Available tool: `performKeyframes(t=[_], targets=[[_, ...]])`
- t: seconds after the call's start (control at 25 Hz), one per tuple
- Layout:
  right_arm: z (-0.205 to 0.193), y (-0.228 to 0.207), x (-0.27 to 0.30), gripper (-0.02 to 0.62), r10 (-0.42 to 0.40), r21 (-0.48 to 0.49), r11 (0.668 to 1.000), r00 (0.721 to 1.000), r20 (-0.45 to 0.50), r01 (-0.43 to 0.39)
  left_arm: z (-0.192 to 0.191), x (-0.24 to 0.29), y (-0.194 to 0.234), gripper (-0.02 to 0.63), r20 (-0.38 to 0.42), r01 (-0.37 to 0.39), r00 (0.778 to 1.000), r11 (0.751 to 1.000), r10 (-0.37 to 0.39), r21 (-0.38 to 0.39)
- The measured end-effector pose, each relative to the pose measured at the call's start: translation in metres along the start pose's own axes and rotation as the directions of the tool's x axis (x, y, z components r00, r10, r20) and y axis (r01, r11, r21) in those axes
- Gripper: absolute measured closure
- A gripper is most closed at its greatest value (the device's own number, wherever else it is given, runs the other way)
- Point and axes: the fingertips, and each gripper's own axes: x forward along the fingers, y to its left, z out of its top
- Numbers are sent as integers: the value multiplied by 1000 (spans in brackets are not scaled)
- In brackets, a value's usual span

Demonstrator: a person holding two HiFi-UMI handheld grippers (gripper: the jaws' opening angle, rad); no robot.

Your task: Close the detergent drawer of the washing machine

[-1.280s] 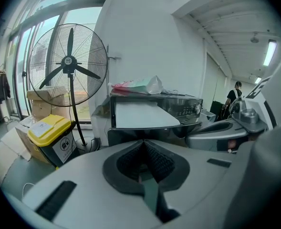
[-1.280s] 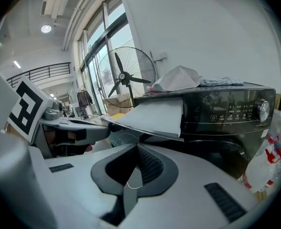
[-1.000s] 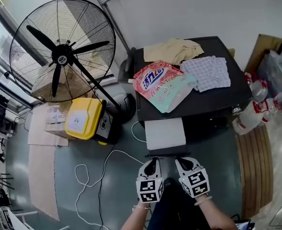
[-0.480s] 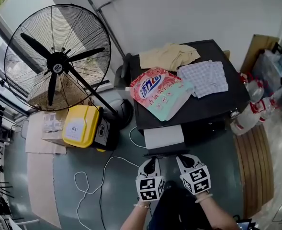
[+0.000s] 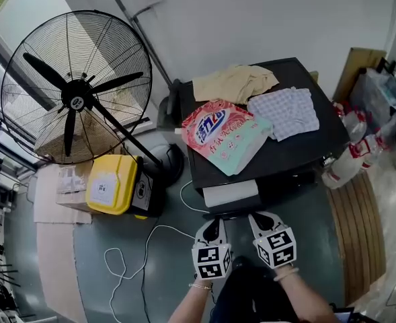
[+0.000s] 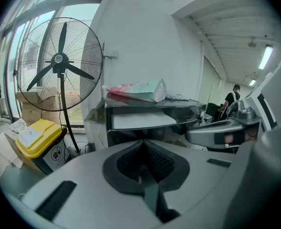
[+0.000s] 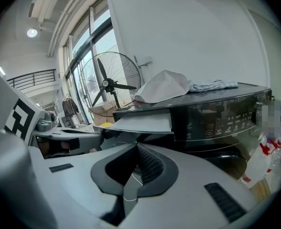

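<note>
Quick update: the detergent drawer [image 5: 230, 192] is going in. A second ago its white top stuck way out of the front of the washing machine [image 5: 322, 136]; now only a short strip shows, so I'd say it's over halfway home but not flush yet.

I've got my left claw [image 5: 212, 223] and right claw [image 5: 260, 218] side by side, right up at the drawer's dark front edge. Both are pinched fully closed with nothing in them; I'm just using the tips as pushers. From the left gripper view the drawer [image 6: 140, 120] sits dead ahead, just above the closed left claw [image 6: 142, 149], and it's the same story on the right, drawer [image 7: 140, 123] over claw [image 7: 138, 159]. I can't tell for sure whether the tips are actually touching the front.

The detergent bag [image 5: 224, 136] on top is clear of the slot, so nothing should block it. My guess: one more straight, even shove finishes it.
</note>
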Motion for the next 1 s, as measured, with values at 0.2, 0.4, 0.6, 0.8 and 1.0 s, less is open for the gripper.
performKeyframes(t=[0.2, 0.4, 0.6, 0.8, 1.0], targets=[[5, -1, 5, 571, -17, 13, 1000, 1000, 6, 17, 4, 5, 3, 591, -5, 18, 1000, 1000, -18, 3], [11, -5, 12, 571, -34, 29, 999, 999, 14, 33, 9, 13, 8, 591, -7, 26, 1000, 1000, -26, 12], [17, -10, 19, 571, -56, 37, 998, 998, 16, 56, 14, 20, 12, 591, -10, 44, 999, 999, -43, 27], [21, -13, 25, 571, -81, 42, 996, 997, 18, 80, 18, 26, 15, 591, -3, 60, 998, 998, -60, 33], [22, -13, 27, 571, -102, 40, 994, 995, 21, 102, 19, 27, 17, 591, 8, 83, 997, 996, -83, 44]])
